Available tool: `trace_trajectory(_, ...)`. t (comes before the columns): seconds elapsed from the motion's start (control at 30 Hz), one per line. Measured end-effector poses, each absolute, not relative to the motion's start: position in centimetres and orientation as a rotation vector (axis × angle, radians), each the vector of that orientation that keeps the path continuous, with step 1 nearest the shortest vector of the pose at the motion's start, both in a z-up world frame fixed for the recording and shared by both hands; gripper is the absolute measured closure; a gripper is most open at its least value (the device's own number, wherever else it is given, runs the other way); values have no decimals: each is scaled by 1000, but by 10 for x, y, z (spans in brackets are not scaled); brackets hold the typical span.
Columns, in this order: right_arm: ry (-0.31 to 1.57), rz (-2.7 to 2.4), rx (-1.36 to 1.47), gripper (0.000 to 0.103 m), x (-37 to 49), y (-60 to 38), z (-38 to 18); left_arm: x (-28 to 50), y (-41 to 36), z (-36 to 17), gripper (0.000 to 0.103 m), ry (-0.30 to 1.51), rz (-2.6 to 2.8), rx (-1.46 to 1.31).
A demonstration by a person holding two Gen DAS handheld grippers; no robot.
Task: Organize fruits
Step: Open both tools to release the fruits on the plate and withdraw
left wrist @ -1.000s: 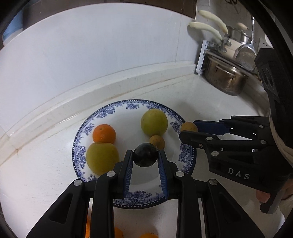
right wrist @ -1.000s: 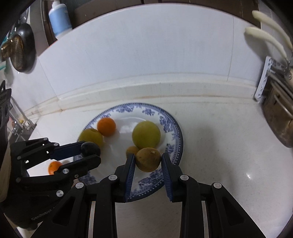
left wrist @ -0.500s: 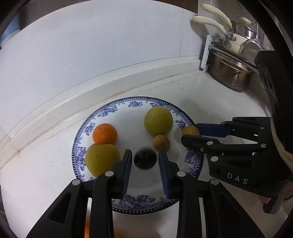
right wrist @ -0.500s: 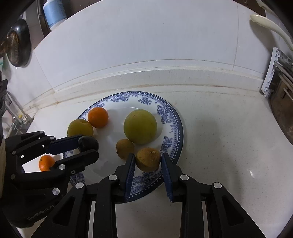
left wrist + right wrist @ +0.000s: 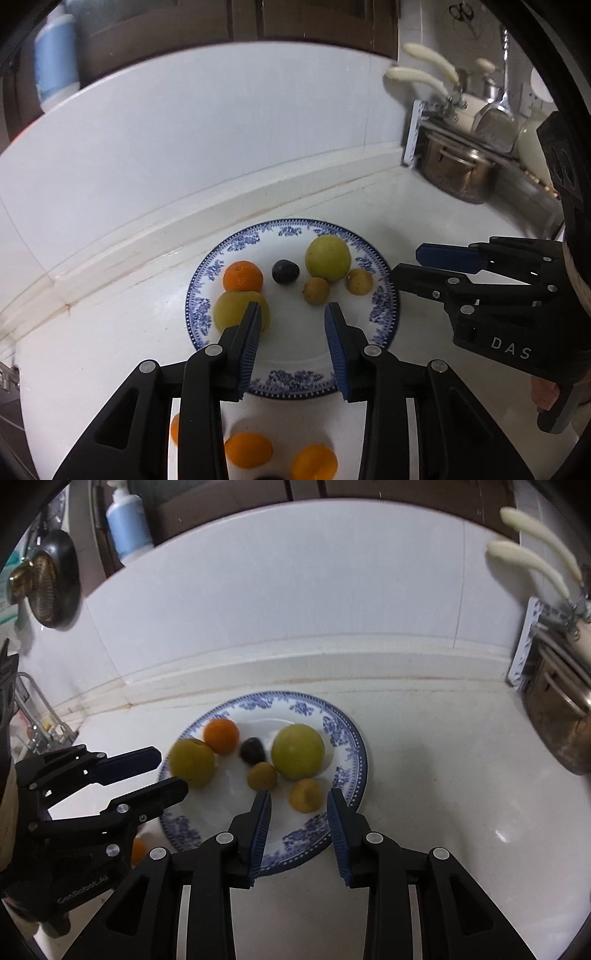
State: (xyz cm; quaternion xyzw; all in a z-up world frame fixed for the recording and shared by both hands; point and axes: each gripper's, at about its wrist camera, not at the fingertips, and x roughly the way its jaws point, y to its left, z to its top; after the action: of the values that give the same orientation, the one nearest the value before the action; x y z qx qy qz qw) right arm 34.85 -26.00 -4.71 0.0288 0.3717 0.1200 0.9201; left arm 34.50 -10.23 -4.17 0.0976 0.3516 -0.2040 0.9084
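Both tongs, left (image 5: 291,314) and right (image 5: 298,800), gape empty above the plate (image 5: 291,384); round fruit could roll off onto the surface (image 5: 443,775) if nudged.

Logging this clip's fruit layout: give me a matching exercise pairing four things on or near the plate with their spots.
Things:
1. dark plum
2. orange
3. loose tangerines
4. steel pot

Places:
A. counter, off the plate, nearest the left claw's camera
B. back right corner
C. plate, touching a yellow-green fruit
D. plate middle, touching nothing

Pairs: 1-D, 2-C, 3-A, 4-B
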Motion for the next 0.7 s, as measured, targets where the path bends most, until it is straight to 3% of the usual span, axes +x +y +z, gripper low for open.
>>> trace_trajectory(0.1, 726, 239, 56, 65, 333, -256, -33, 333, -95, -31, 66, 702, -426, 186)
trace_trajectory(0.7, 568, 233, 62, 62, 245, -217, 20, 259, -42, 16, 58, 592, -453, 166)
